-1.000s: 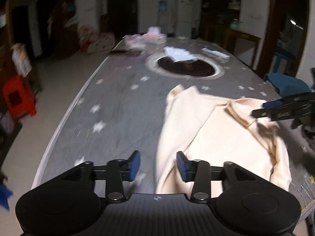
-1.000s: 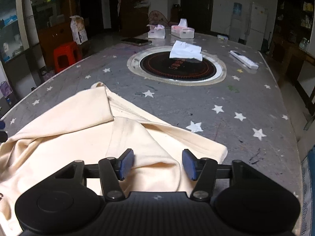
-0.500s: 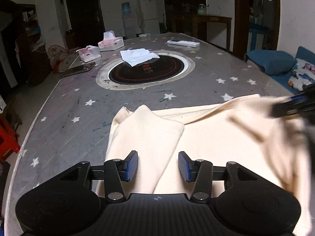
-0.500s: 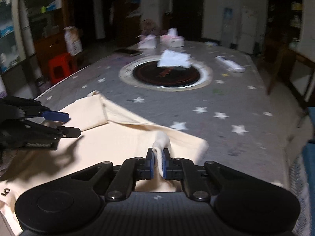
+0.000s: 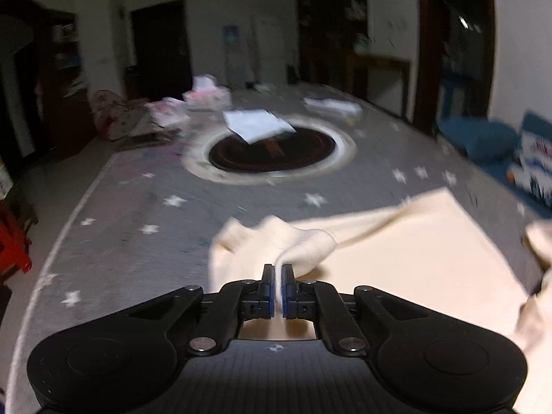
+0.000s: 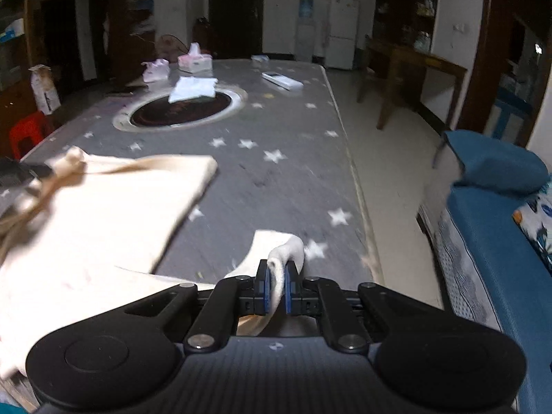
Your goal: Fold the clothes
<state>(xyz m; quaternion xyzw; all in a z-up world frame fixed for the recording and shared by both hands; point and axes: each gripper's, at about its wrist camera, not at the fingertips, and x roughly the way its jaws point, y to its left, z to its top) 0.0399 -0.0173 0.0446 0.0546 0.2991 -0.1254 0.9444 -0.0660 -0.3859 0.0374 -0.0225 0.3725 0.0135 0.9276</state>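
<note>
A cream shirt (image 5: 407,258) lies spread on the grey star-patterned table (image 5: 145,193). My left gripper (image 5: 278,276) is shut on a bunched fold of the cream shirt at its left side. In the right wrist view the cream shirt (image 6: 103,214) stretches away to the left. My right gripper (image 6: 276,272) is shut on a raised bit of its edge near the table's right edge (image 6: 358,189). The left gripper's dark tip (image 6: 24,172) shows at the far left, holding the shirt's other end.
A round dark hotplate (image 5: 272,151) sits mid-table with a folded white cloth (image 5: 257,124) on it. Tissue boxes (image 6: 195,62) and a remote (image 6: 281,80) lie at the far end. A blue sofa (image 6: 496,227) stands right of the table, a red stool (image 5: 12,245) left.
My left gripper has closed on the shirt's fold. My right gripper, still clamped on the shirt, has swung right toward the table's edge, pulling the shirt out.
</note>
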